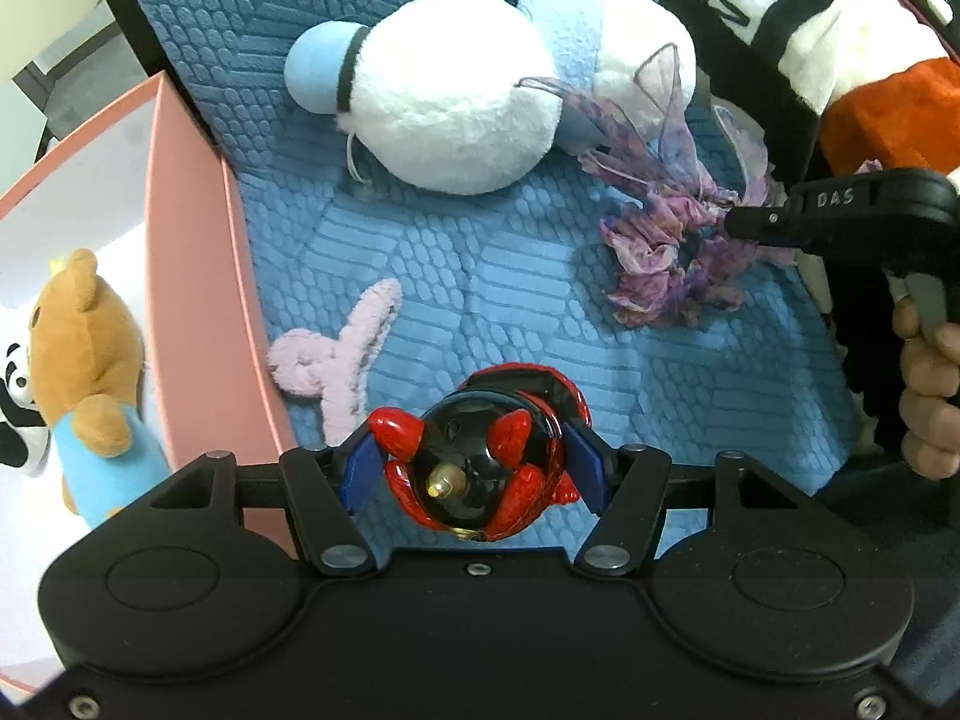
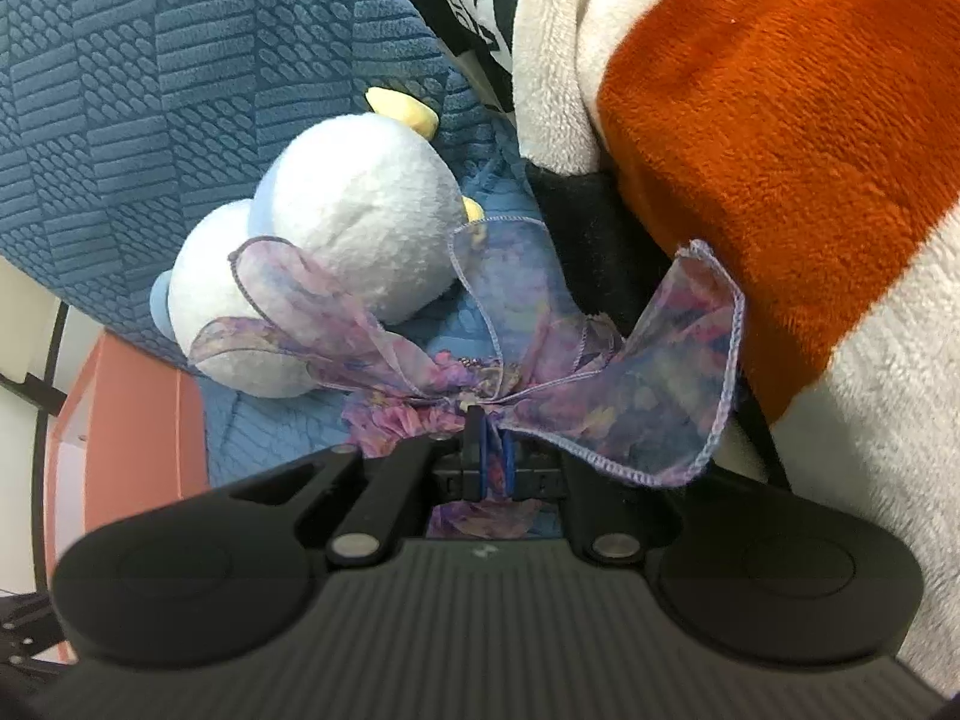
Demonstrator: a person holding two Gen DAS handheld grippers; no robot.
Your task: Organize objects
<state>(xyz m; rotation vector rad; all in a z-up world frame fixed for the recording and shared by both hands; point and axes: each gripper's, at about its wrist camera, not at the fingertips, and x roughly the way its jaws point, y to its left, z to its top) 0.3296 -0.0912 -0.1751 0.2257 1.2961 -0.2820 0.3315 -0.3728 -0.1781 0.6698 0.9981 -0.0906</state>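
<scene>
1. Over the blue quilted cover (image 1: 480,276), left wrist view: the left gripper (image 1: 474,468) points steeply down with its blue pads clamped on either side of a red-and-black round toy (image 1: 480,468). The toy looks lifted clear of the cover, though I cannot tell that for sure.
2. Same view, the cover's left edge: a pink box (image 1: 198,312) stands against it, already holding a brown bear plush (image 1: 84,348) and a black-and-white plush (image 1: 15,402). A pale pink hair claw (image 1: 336,360) lies on the cover just beside the box wall.
3. Same view, far side of the cover: a white-and-blue plush (image 1: 456,102) lies near the far edge. To the right, the right gripper (image 1: 744,222) bites into a purple sheer scrunchie (image 1: 666,264), with a hand (image 1: 930,396) on the trigger.
4. Right wrist view: the right gripper (image 2: 492,450) has its jaws pinched nearly together on the scrunchie (image 2: 540,372), whose ribbon tails fan out to both sides. The white-and-blue plush (image 2: 336,252) lies just beyond; an orange, white and black fleece (image 2: 780,150) fills the right.
5. Judgement: both items are gripped, so the step in hand is carrying them to the box.
6. Next move calls for swinging the toy left over the box rim before letting go; the scrunchie's loose tails could snag the plush.
</scene>
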